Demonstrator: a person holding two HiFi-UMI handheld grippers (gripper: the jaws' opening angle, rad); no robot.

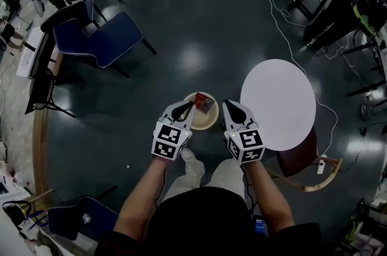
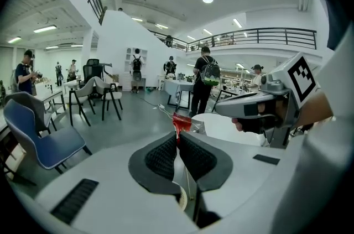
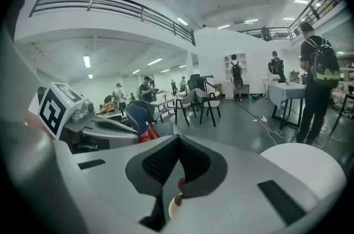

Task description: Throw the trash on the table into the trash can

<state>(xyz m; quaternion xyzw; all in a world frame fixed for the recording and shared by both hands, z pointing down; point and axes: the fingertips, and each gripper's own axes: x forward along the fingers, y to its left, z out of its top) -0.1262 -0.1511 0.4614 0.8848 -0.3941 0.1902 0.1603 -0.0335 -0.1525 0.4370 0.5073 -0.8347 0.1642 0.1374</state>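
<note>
- Wrapper, red, pinched at tips of left claw, over mouth of round tan trash can on dark floor.
- Right claw pressed together, empty, just beside can.
- White round table close at right.
- Blue chair well apart; white cable trailing past table.

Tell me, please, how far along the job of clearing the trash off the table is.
Done: the white table shows no trash on its top. In hand: the left gripper is shut on a red wrapper, which in the head view sits over the trash can. The right gripper is shut and empty. Left: open the left jaws so the wrapper drops in.
</note>
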